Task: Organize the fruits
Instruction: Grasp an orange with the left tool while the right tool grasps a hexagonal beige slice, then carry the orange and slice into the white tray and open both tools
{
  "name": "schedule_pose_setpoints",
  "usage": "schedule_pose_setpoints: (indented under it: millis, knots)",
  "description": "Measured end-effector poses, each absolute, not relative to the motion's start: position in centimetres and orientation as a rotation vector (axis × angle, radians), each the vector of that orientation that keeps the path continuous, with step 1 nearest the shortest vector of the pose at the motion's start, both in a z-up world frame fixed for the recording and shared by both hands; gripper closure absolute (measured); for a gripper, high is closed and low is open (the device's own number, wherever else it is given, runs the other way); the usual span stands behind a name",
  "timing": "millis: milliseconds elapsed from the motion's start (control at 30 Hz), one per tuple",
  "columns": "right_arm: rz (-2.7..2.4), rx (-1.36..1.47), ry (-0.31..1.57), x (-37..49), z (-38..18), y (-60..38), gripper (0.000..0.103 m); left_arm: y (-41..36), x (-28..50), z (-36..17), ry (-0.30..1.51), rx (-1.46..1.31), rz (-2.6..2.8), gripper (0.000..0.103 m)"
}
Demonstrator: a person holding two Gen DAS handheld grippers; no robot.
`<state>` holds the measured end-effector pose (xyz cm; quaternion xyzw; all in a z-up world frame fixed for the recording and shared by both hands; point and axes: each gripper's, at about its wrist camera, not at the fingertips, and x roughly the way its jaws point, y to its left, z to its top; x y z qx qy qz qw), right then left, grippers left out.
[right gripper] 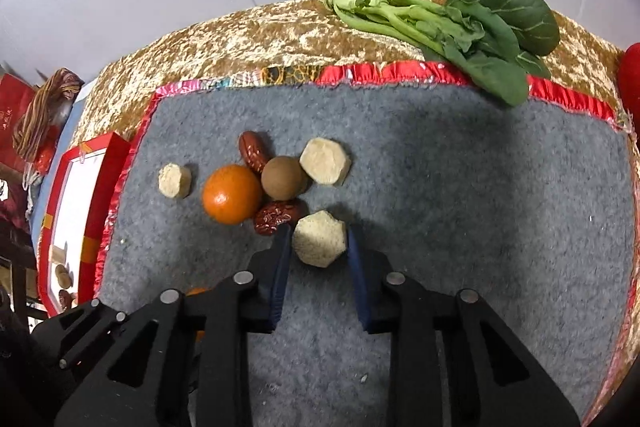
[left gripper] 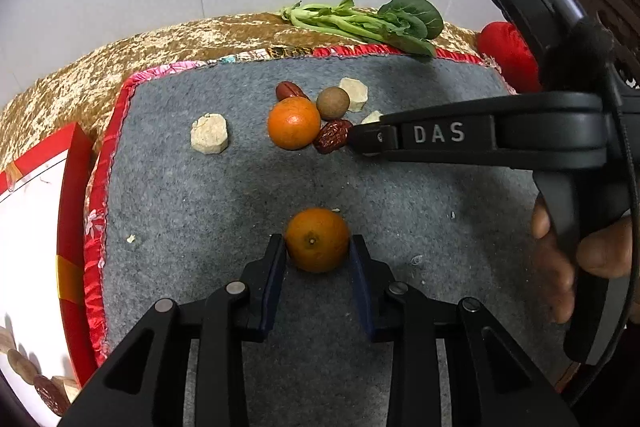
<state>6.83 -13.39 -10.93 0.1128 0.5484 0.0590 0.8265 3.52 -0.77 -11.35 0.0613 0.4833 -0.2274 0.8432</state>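
left gripper [left gripper: 318, 247]: fingers spread on either side of the near orange [left gripper: 317, 239], pads close to its sides but i judge not yet squeezing; the fruit sits on the grey mat [left gripper: 200, 227].
right gripper [right gripper: 318, 247]: also spread, straddling a pale hexagonal block [right gripper: 319, 243]; the left finger tip sits just beside a wrinkled red date [right gripper: 278, 217].
cluster: second orange [right gripper: 232, 199], brown round fruit [right gripper: 282, 177], another date [right gripper: 253, 150] and a further hexagonal block [right gripper: 325, 161] lie touching or nearly so; a smaller block [right gripper: 174, 180] sits apart to the left.
tray: red-rimmed white box [left gripper: 72, 195] off the mat's left edge, a few pieces already in it; likely the destination.
greens [right gripper: 460, 23]: at the far edge of the mat, out of the way.
step in hand: closing on both items for pickup.
how to do it well: centre the orange between the pads and close gently, since it can roll forward; on the right, close across the block's flat faces, keep the finger from dragging the date, then lift straight up.
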Motion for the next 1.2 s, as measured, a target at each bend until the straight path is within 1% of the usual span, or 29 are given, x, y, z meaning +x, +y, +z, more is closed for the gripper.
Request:
schedule_pose_setpoints:
  millis: [200,267,500,667,900,1200]
  knots:
    - [0.196,0.341,1.152,5.8,-9.5,-13.8,0.073,0.4,3.5,-10.4,1.016,0.095,-0.448,0.073]
    - [0.226,0.321,1.130,5.2,-8.5,-13.0,0.073,1.6,3.4,-9.5,0.998,0.073,-0.424,0.073]
    - [0.374,0.235,1.015,3.3,-5.3,-6.6,0.073,7.4,3.4,-6.0,0.883,0.046,-0.235,0.073]
    - [0.433,0.157,0.923,2.8,-4.5,-1.0,0.073,12.2,4.1,-5.4,0.869,-0.015,-0.081,0.073]
    - [0.515,0.103,0.899,3.0,-5.3,5.9,0.073,18.5,4.3,-6.0,0.884,-0.068,0.149,0.073]
    - [0.538,0.081,0.952,4.3,-7.9,10.0,0.073,21.6,3.9,-8.0,0.923,-0.043,0.272,0.072]
